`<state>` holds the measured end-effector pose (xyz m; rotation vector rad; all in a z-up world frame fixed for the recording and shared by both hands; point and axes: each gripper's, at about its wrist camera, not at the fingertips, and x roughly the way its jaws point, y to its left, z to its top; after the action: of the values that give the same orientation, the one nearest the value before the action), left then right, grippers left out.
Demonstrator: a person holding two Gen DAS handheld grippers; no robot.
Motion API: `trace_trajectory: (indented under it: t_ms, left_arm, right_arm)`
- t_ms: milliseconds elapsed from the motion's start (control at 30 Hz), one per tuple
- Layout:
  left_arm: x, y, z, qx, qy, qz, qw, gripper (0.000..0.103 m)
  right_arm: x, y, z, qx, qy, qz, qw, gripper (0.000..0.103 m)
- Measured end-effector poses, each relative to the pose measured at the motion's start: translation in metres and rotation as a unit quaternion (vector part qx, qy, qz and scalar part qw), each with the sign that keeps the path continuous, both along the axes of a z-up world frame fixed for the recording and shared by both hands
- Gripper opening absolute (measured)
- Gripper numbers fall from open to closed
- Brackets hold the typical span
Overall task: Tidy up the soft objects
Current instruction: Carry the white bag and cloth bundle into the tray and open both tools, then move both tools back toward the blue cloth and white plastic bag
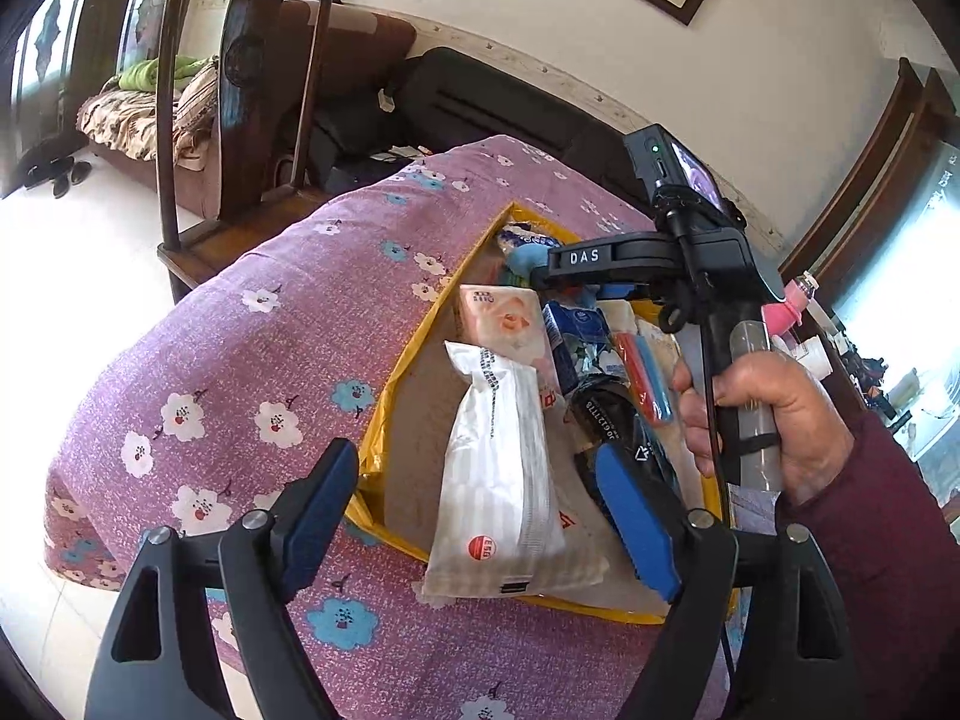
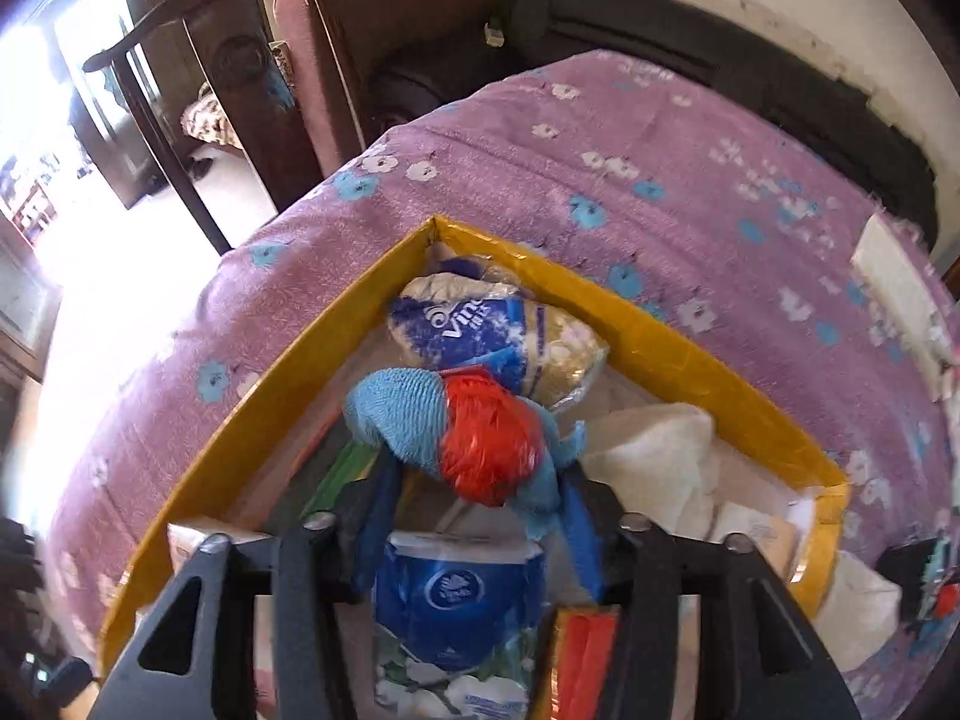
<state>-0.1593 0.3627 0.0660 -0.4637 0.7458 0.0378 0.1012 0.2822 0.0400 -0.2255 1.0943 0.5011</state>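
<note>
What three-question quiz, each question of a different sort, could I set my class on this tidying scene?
1. True or false: the cardboard box has yellow tape along its rim.
2. Multiple choice: what does the box rest on? A) a purple floral cloth; B) a plain green sheet; C) bare wood.
3. Fill the blank: in the left wrist view, the left claw stands ___, with one finger on each side of the white pack.

Key: 1 true; 2 A; 3 open.
</note>
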Motion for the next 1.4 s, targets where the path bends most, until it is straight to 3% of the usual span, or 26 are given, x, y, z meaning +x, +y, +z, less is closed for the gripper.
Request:
trace_trajectory:
  t_ms: [133,233,333,567,800,967,1133,1400]
  left_arm:
    - [-0.003,-0.002,0.006,0.000,-0.004,-0.001,1.0000,0.082]
    - [-0.007,-0.005,0.014,0.005,-0.013,0.004,0.9999,0.085]
    - [-0.010,-0.013,0.019,0.007,-0.017,0.004,0.9998,0.087]
    - [-0.007,-0.053,0.025,0.018,-0.015,-0.033,0.9992,0.087]
    - [0.006,-0.114,0.026,0.026,0.001,-0.093,0.9953,0.087]
    - [0.019,-0.170,0.021,0.042,0.018,-0.149,0.9877,0.087]
    - [0.032,-0.224,0.009,0.055,0.043,-0.205,0.9762,0.087]
    - [0.037,-0.285,-0.012,0.071,0.074,-0.269,0.9577,0.087]
  right_arm:
    - [-0.005,-0.015,0.011,0.039,0.011,-0.002,0.999,0.070]
    - [-0.019,-0.038,0.032,0.050,-0.017,-0.003,0.999,0.080]
    - [-0.034,-0.076,0.046,0.056,-0.039,-0.015,0.998,0.083]
    - [-0.071,-0.203,0.046,0.086,-0.036,-0.082,0.992,0.083]
    - [-0.095,-0.360,0.046,0.121,-0.042,-0.201,0.971,0.083]
    - [-0.109,-0.454,0.044,0.139,-0.051,-0.282,0.948,0.083]
    - [-0.121,-0.514,0.038,0.143,-0.060,-0.333,0.930,0.086]
    - [-0.098,-0.534,0.014,0.135,-0.050,-0.345,0.927,0.086]
